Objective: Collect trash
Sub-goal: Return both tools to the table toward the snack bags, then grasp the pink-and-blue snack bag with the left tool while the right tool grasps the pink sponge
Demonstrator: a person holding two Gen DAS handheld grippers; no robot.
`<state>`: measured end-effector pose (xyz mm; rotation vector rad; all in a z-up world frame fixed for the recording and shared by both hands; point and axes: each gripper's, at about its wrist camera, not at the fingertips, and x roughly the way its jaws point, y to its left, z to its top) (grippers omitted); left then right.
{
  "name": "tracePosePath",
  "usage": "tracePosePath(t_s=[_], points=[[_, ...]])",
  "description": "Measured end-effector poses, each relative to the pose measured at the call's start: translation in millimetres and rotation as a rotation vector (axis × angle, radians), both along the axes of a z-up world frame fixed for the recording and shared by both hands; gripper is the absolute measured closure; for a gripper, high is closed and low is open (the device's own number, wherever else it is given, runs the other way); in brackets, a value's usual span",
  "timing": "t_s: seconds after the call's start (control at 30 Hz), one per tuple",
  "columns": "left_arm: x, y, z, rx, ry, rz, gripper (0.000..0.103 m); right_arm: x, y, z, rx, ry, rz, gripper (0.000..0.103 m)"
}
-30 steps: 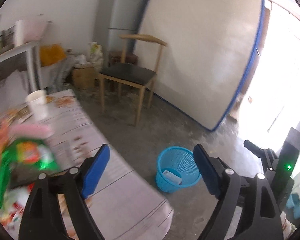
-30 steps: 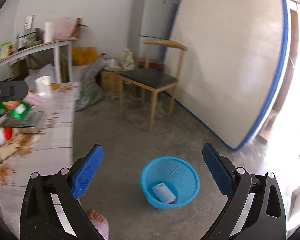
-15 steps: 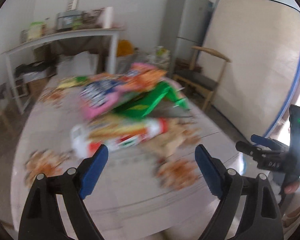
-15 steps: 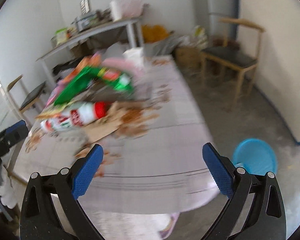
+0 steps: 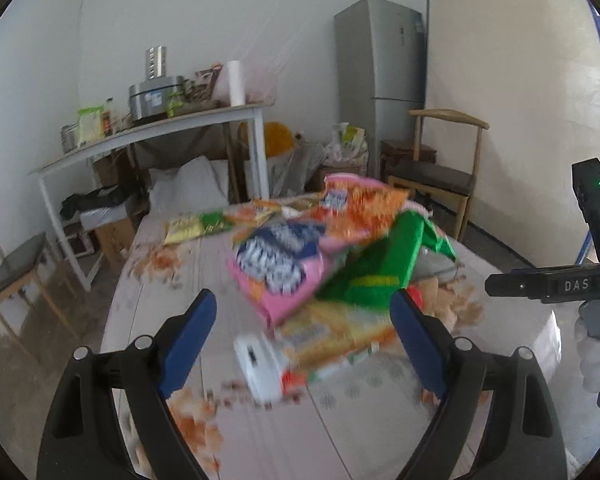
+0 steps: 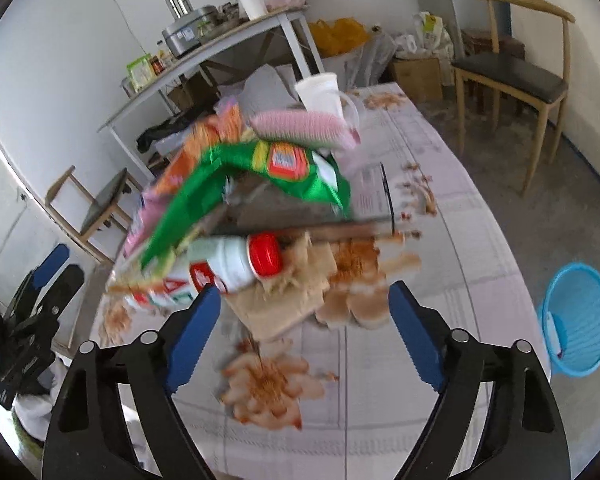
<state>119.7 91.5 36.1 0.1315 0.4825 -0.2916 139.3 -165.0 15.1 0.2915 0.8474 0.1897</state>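
Two spread grippers over one heap of trash on your table.

Your left gripper (image 5: pixel 302 328) gapes empty; your right gripper (image 6: pixel 304 310), jaws just narrowing, pinches nothing. Only the right view shows the blue basket (image 6: pixel 580 320) on the floor and the red-capped bottle (image 6: pixel 236 264). A green wrapper (image 6: pixel 260 184) and a pink wrapper (image 5: pixel 280 268) crown the blurred pile on the table (image 6: pixel 440 208).

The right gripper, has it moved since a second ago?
Yes. The right gripper has swung from above the blue basket to the trash pile on the table; its empty jaws have just been closing.
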Motion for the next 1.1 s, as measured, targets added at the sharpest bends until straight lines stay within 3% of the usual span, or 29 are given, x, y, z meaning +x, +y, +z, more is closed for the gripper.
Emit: tracePosePath(t_s=[0.1,0.2,0.33,0.4,0.5,0.7,0.83,1.1], points=[[20.5,-5.3,8.6,0.04,-0.015,-0.054,0.017,15.4,-1.7,7.5,0.01,-0.01,-0.002,0.028],[45.1,-17.1,9.7,0.13,-0.01,-0.113,0.017,31.6,-11.3,11.8,0.081,0.006,0.005,0.034],[75.9,-36.6,-5.6,0.288,0.044,-0.154,0.025,46.2,-23.6,16.0,0.2,0.036,0.01,0.037],[86.3,-41.9,-15.0,0.336,0.074,-0.161,0.027,52.2,-26.0,22.9,0.191,0.024,0.005,0.038],[93.4,-44.4,-26.5,0.375,0.112,-0.172,0.033,63.3,-21.4,36.2,0.137,-0.001,0.046,0.038],[105.4,-41.9,-39.6,0.414,0.164,-0.163,0.051,96.1,-10.0,55.9,0.127,0.01,0.185,0.037],[102.8,-40.3,-41.8,0.432,0.153,-0.165,0.067,118.8,-10.8,59.4,0.098,0.032,0.187,0.037],[89.9,-35.5,-41.3,0.429,0.111,-0.162,0.079,139.0,-10.2,51.4,0.055,0.062,0.202,0.037]])
